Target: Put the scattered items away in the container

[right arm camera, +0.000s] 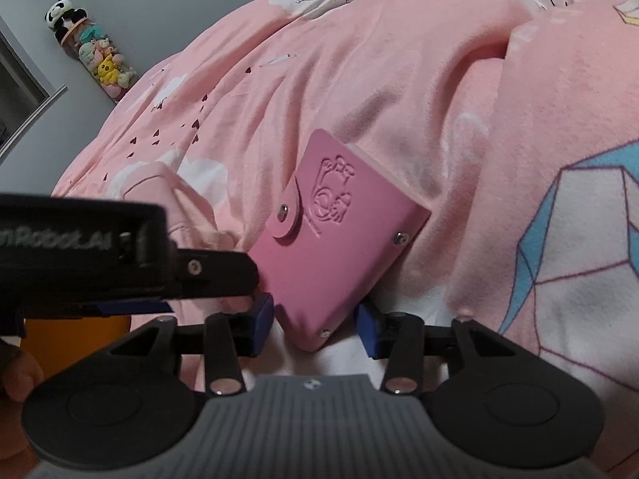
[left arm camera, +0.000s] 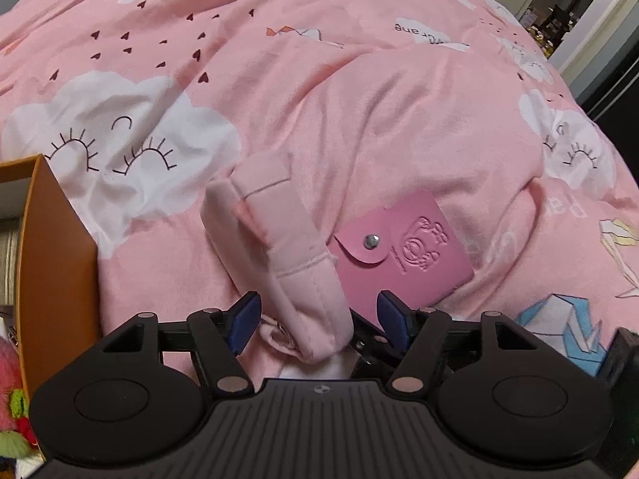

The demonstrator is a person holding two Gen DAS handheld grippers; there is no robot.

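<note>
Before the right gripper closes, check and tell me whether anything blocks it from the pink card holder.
Nothing visible does. The pink card holder lies on the bedspread with its near corner already between the right gripper fingers. The left gripper sits just beside its left edge, over the pink pouch.

Home bedroom: pink cloud-print duvet [left arm camera: 279,92], plush toys [right arm camera: 96,52] by wall, open doorway [left arm camera: 567,4].

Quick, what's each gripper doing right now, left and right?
Left gripper: open, a pink fabric strap between the fingers, not pinched.
Right gripper: around the pink card holder; whether it grips cannot be told.
</note>
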